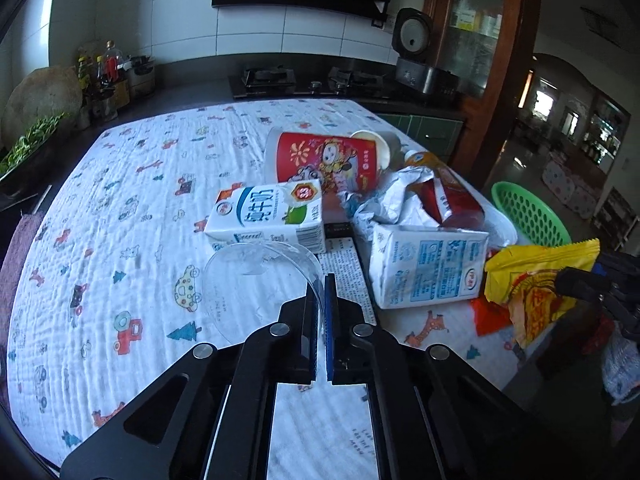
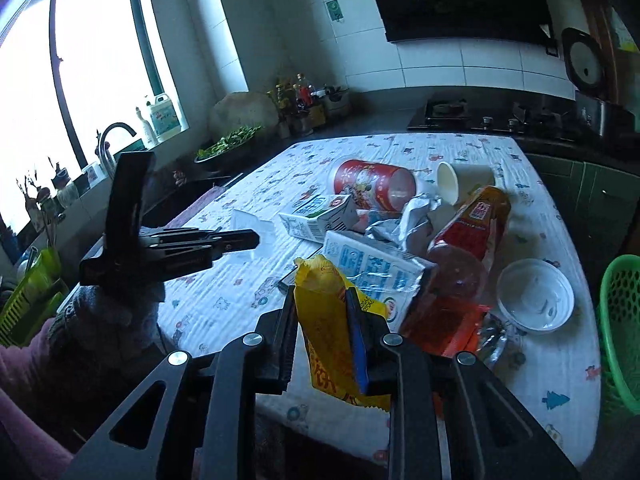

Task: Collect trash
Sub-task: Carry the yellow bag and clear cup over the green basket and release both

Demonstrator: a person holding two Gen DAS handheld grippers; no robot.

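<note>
My left tool [image 1: 323,280] pinches the rim of a clear plastic cup [image 1: 256,280], its mouth facing the camera above the tabletop [image 1: 120,208]. My right tool [image 2: 322,300] grips a yellow wrapper [image 2: 332,320], long axis running up between its pads.

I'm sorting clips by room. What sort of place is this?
Most likely a home kitchen: a gas stove on the counter, a tap by the window, and a rice cooker at the counter's end.
</note>
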